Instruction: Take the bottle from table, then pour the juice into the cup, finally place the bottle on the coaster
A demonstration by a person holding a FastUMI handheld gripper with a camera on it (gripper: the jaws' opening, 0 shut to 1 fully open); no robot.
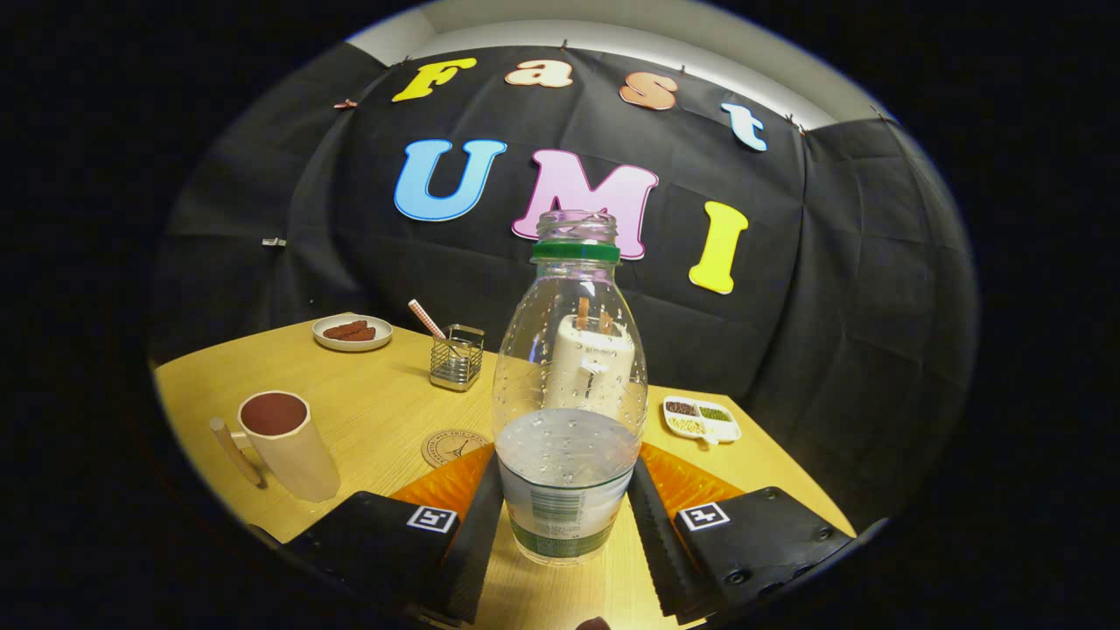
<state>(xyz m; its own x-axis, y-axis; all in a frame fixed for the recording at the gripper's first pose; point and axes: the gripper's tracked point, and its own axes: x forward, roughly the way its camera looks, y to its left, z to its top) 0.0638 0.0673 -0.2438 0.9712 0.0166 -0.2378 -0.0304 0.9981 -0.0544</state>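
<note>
Black cloth wall (787, 289) behind light wooden table (376, 411); pale ceiling (560, 17) above.

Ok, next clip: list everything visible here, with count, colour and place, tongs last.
bottle: one, clear, uncapped, green neck ring, partly full of clear liquid, upright on the table between the tongs' fingers.
cup: one, cream with handle, dark reddish inside, left of the fingers.
coaster: one, tan, round, just beyond the left finger.
wire holder: one, metal, holding a striped straw, beyond the coaster.
plate: one, white, with brown food, far left corner.
divided dish: one, white, with mixed grains, right of the bottle.
white container: one, seen through the bottle.
table: one, light wood.
tongs: one pair, fingers against both sides of the bottle.
</note>
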